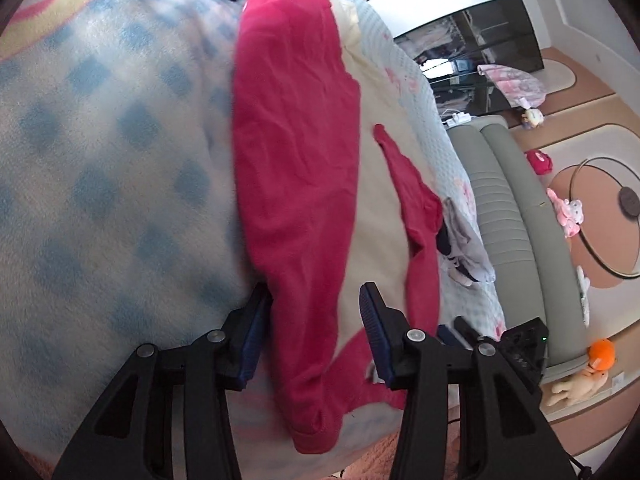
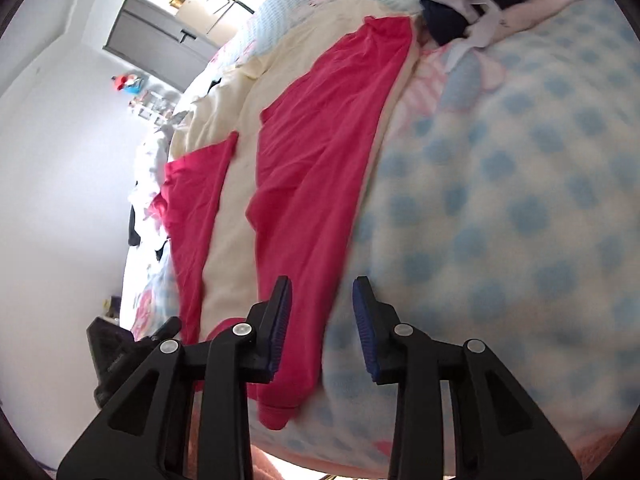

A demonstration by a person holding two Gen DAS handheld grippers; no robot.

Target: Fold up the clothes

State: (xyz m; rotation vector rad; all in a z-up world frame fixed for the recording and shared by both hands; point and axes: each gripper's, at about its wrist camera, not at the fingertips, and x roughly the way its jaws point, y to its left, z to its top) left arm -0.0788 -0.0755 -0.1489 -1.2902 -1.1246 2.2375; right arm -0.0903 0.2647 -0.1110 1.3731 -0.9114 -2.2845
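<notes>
A red long-sleeved garment lies stretched out on the bed, over a cream cloth and beside a blue-checked blanket. One red sleeve lies apart to the right. My left gripper is open, its jaws on either side of the garment's near end. In the right wrist view the same garment runs away from me, its sleeve to the left. My right gripper is open over the garment's near edge, next to the blanket.
A pile of other clothes lies at the far end of the bed. A grey bench stands along the bed's side, with soft toys and a round glass table on the floor beyond. A grey cabinet stands by the wall.
</notes>
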